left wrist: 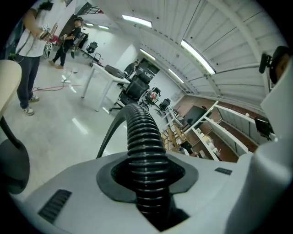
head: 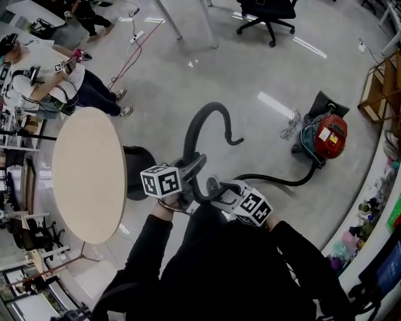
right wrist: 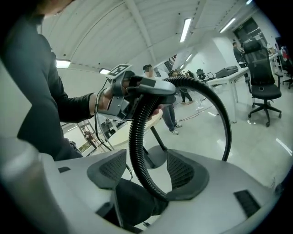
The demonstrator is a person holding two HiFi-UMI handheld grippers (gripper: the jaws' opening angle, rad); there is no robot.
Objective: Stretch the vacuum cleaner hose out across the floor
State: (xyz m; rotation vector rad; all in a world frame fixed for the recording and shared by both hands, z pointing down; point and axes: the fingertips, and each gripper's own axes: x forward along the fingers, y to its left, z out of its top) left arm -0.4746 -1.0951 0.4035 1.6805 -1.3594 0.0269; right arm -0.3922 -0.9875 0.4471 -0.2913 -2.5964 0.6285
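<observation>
The black ribbed hose [head: 202, 116] arches up from my left gripper [head: 195, 164], and its free end [head: 235, 140] hangs over the floor. The rest runs low from my right gripper [head: 214, 187] to the red vacuum cleaner [head: 327, 135]. In the left gripper view the hose [left wrist: 142, 132] is clamped between the jaws of the left gripper [left wrist: 146, 176]. In the right gripper view the right gripper [right wrist: 146, 170] stands open. The hose [right wrist: 136, 137] passes between its pads, leaning on the right one and clear of the left. The left gripper [right wrist: 132, 93] shows behind.
A round beige table [head: 88, 172] on a black base [head: 139, 173] stands close at the left. People [head: 69, 88] stand beyond it. A white cord [head: 289, 124] lies near the vacuum cleaner. A wooden shelf [head: 379, 88] is at the right, an office chair [head: 266, 12] at the far end.
</observation>
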